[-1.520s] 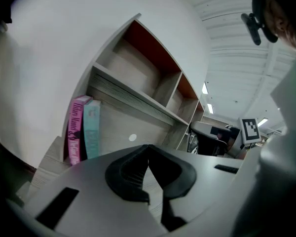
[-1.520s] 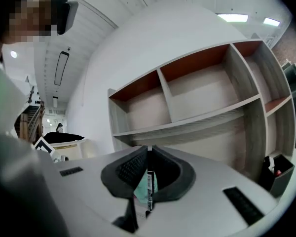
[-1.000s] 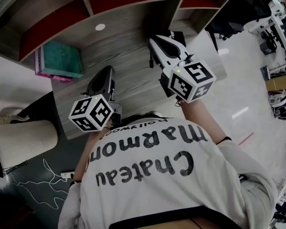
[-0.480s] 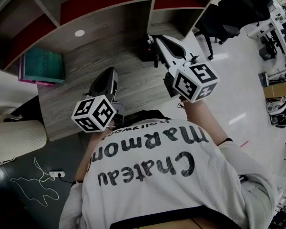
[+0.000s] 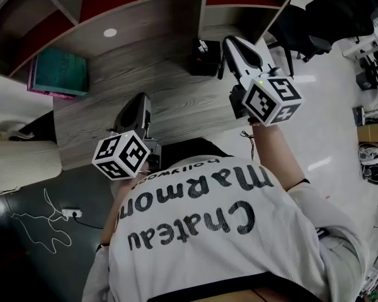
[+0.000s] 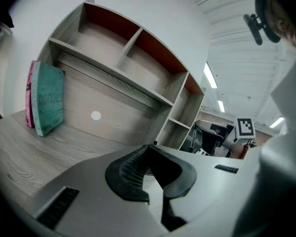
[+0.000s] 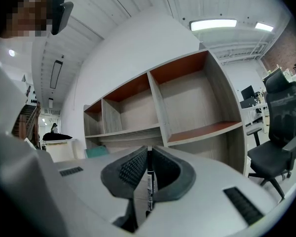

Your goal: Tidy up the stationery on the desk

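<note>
One marker [image 7: 149,181] sits clamped in the right gripper's [image 5: 232,44] jaws; the left gripper's [image 5: 138,100] jaws are together, empty. Two books [image 6: 47,100] stand on the wooden tabletop [image 5: 164,90]; one office chair [image 7: 274,152] is beyond.

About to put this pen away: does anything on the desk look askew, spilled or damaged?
Nothing stands out. The teal books stand at the desk's left end, a black box sits by the shelf divider, and the right tool grips the pen cleanly.

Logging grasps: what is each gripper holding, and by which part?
Right gripper clamps a black pen by its barrel; left gripper holds nothing.
</note>
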Demonstrator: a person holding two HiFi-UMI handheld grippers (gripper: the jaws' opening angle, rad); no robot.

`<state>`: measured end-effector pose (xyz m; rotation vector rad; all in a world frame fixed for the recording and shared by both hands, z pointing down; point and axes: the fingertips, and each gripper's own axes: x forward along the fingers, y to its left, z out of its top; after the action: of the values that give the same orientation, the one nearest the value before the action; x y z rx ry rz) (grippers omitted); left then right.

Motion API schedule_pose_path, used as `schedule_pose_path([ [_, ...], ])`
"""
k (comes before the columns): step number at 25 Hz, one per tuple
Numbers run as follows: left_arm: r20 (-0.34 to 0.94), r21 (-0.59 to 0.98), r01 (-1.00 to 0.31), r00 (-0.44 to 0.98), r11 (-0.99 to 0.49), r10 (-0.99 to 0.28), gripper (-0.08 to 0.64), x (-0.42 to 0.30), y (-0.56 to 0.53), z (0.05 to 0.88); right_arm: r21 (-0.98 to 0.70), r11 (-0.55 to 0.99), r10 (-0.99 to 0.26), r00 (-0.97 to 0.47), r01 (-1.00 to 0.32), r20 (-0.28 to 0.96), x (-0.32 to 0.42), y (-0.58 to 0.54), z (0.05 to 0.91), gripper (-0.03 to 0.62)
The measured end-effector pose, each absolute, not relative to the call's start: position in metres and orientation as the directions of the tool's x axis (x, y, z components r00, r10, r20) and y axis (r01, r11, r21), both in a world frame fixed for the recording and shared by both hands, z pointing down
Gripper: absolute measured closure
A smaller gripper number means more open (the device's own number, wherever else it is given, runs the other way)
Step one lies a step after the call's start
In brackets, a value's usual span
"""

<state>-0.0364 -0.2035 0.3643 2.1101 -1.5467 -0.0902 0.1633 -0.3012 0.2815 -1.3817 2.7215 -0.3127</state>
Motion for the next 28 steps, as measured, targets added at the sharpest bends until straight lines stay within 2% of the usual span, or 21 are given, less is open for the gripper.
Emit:
schedule_pose_path([
  [8,0.331,0.470,-0.876,0.289,-0.109,-0.898,0.545,-0.062,-0.198,0.396,-0.209,0.551,-0.812,-0.577,-0.808,0.088,0.159,-0.325,0.306,0.551],
  [28,0.362,0.440,-0.889,0.301,-0.123,-0.882,0.545,-0.074,-0.253,0.394,-0.270,0.517,-0.833,-0.550,-0.812,0.060,0.158,-0.381,0.313,0.550],
])
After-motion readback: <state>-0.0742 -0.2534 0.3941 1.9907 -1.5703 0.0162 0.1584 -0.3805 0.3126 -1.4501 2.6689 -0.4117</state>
